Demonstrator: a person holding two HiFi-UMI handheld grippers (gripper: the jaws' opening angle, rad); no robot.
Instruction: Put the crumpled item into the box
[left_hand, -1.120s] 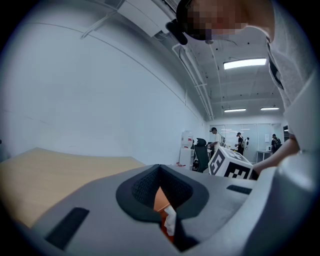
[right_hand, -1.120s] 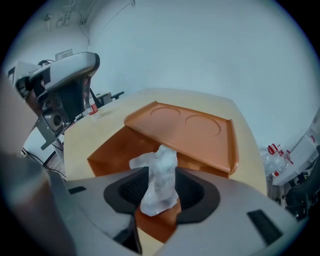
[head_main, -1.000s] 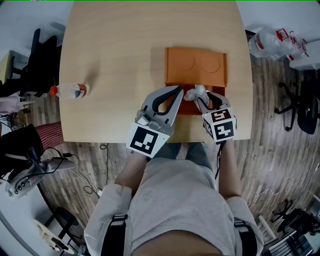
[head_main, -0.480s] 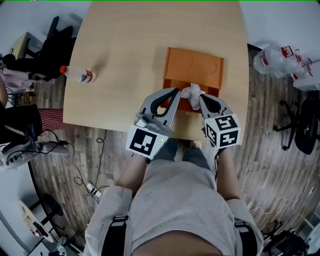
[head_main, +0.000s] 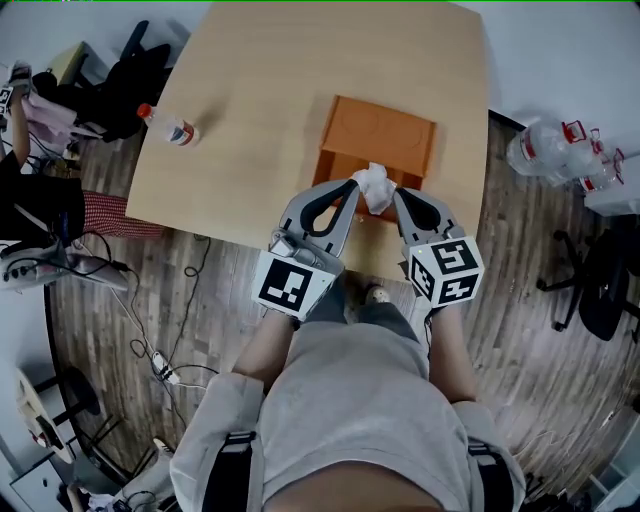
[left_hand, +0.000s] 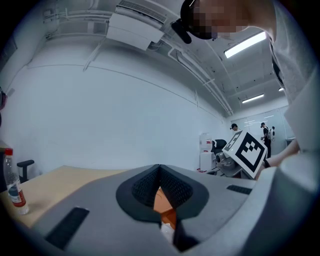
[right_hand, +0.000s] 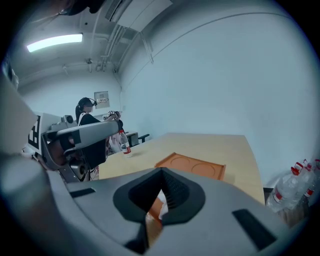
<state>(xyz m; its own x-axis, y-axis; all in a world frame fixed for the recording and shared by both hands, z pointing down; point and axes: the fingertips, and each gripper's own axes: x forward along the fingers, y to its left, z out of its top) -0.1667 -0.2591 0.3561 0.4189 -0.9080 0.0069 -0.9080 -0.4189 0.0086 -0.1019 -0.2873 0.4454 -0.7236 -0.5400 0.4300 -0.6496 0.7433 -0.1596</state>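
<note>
The crumpled item (head_main: 375, 187) is a white wad of paper at the near edge of the orange box (head_main: 380, 132), which lies open on the wooden table (head_main: 260, 110). My right gripper (head_main: 393, 196) is shut on the wad's right side. In the right gripper view a bit of white (right_hand: 163, 206) shows below the closed right gripper (right_hand: 161, 172), with the box (right_hand: 192, 165) beyond. My left gripper (head_main: 351, 187) is shut and holds nothing, its tip just left of the wad. In the left gripper view the left gripper (left_hand: 159, 167) stands closed, and orange (left_hand: 161, 200) shows through the gap.
A plastic bottle with a red cap (head_main: 170, 127) lies at the table's far left. A bag of bottles (head_main: 560, 150) sits on the floor to the right, near an office chair (head_main: 600, 290). Cables (head_main: 150, 340) and chairs crowd the floor on the left. The table's near edge is under my grippers.
The right gripper's jaws have shut on the white wad. Both grippers and the wad now sit at the box's near edge, and the head view has swung so the table appears turned.
</note>
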